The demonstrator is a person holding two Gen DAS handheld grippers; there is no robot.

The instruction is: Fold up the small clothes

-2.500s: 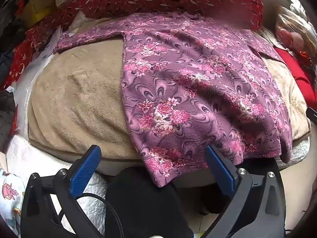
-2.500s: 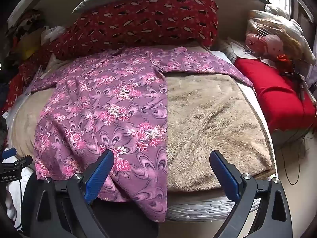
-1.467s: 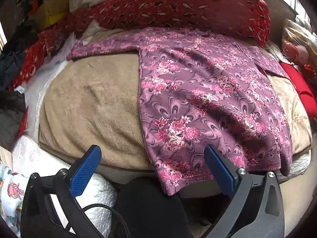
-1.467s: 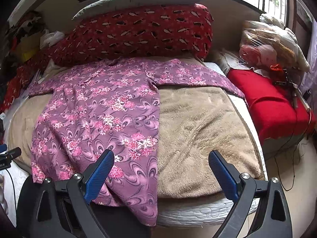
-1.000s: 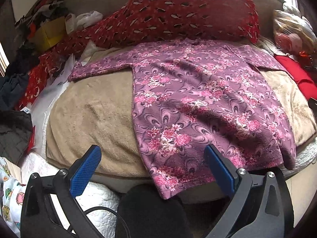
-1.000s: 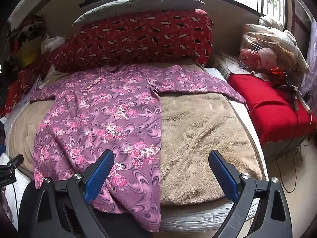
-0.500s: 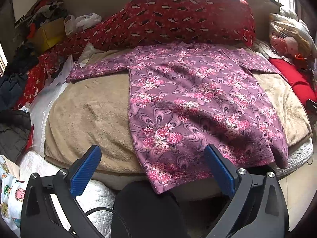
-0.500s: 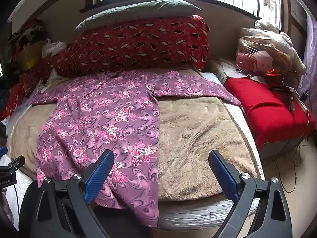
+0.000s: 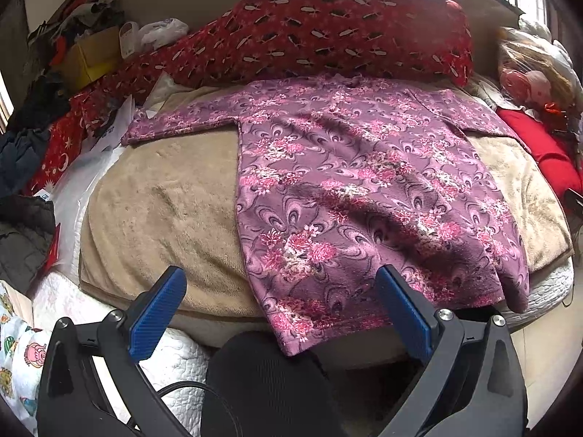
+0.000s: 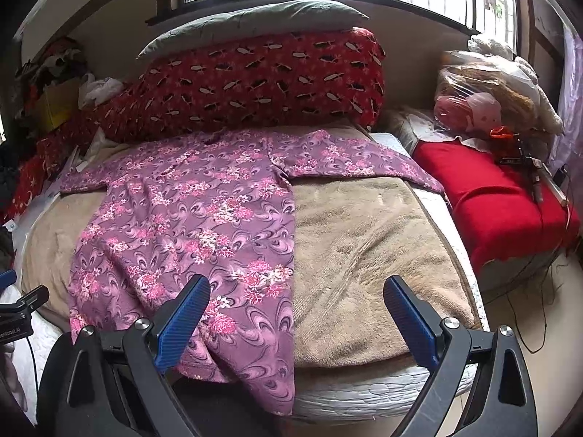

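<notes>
Left claw (image 9: 280, 302): blue-padded fingers spread wide apart, nothing between them; it hovers off the near edge of the bed, aimed along the mattress toward the headboard end. Its right finger (image 9: 402, 315) shows in front of the garment's hem without a visible grip on it.

Right claw (image 10: 297, 318): fingers likewise set wide apart and empty, poised off the same near edge, with its left finger (image 10: 182, 322) in front of the hem.

Purple floral garment (image 9: 364, 196) (image 10: 196, 225): laid flat, long axis running from the near edge toward the pillows; neckline at the far end, hem at the near end and drooping over the mattress edge. Both sleeves are stretched out sideways, one to each side.

Tan blanket (image 9: 164, 211) (image 10: 364, 247): covers the bed beneath the garment, bare on both flanks.

Red patterned bolster (image 9: 328, 32) (image 10: 262, 80): lies across the head of the bed just beyond the neckline, with a grey pillow (image 10: 255, 22) on top.

Red cloth (image 10: 492, 196): beside the bed on the right-hand side.

Clear plastic bag (image 10: 484, 91): beyond the red cloth, holding soft items I cannot make out.
</notes>
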